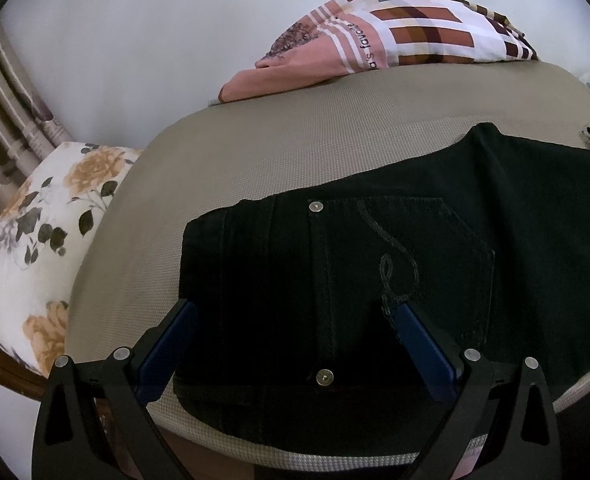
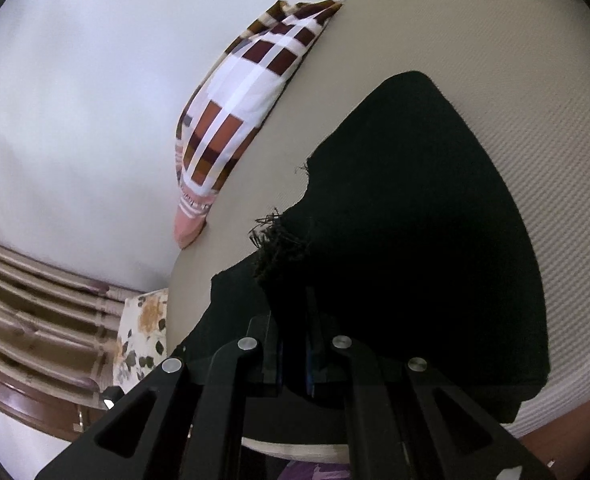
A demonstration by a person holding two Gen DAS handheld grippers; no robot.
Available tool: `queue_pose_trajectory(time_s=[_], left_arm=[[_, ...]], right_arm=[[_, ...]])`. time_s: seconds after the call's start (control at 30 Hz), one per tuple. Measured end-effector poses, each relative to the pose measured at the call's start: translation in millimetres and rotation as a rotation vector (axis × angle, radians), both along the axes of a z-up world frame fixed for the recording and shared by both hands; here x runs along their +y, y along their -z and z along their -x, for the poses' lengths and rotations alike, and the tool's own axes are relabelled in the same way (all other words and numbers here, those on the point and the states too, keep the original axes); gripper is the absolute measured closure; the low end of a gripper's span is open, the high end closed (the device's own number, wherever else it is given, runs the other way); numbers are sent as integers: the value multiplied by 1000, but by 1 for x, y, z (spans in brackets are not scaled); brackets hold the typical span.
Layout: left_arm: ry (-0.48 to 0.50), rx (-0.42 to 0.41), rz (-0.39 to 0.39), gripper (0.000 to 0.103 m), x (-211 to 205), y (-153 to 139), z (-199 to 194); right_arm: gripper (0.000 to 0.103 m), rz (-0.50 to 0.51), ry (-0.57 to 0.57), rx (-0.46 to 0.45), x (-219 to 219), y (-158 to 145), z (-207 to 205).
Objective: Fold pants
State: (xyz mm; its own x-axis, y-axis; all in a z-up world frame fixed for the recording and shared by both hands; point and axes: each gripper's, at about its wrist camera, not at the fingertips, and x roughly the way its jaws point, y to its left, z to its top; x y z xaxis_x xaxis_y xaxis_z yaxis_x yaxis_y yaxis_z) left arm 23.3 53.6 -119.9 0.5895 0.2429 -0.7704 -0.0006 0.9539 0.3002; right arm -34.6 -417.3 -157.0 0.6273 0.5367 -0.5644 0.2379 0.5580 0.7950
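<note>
Black jeans (image 1: 375, 264) lie flat on a beige mattress (image 1: 255, 152), back pocket with stitched swirl facing up. My left gripper (image 1: 295, 312) is open, its blue-padded fingers (image 1: 419, 336) spread over the waistband end, holding nothing. In the right wrist view the jeans (image 2: 415, 208) show a folded leg with a frayed hem (image 2: 279, 248). My right gripper (image 2: 295, 320) is shut on the black fabric near that frayed hem, fingers almost together.
A checked pink, brown and white cloth (image 1: 375, 36) lies at the mattress's far edge, also in the right wrist view (image 2: 231, 120). A floral pillow (image 1: 35, 240) sits left of the mattress. A striped curtain (image 2: 35, 300) and white wall stand behind.
</note>
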Motion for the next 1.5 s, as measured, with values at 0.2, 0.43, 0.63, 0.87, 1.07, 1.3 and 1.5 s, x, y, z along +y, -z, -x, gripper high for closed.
queue_pose_trajectory(time_s=[0.2,0.43,0.63,0.87,1.07,1.3,1.5], left_arm=[[2,3,-1,4,-2,2,0],[6,11,0,4,-3,4,0],[11,24,2,4,-1,8,-1],[14,36,7,4,0,10,-3],[17,51,4,4,-1,13,-3],[25,55,2,4,-4,15,-4],[28,58,-1,4,-5,15,-4]], right_arm=[[96,-24,-60,-10,26,-3,1],[96,-79,-164,-23,74,-5,-4],[96,-119,-279,-16,122,0,-15],[96,-125,-338,34,152,20,-17],[95,-120,-348,52,153,30,-15],[94,-88,-367,42,158,28,-17],[92,-11,-407,31,168,26,-16]])
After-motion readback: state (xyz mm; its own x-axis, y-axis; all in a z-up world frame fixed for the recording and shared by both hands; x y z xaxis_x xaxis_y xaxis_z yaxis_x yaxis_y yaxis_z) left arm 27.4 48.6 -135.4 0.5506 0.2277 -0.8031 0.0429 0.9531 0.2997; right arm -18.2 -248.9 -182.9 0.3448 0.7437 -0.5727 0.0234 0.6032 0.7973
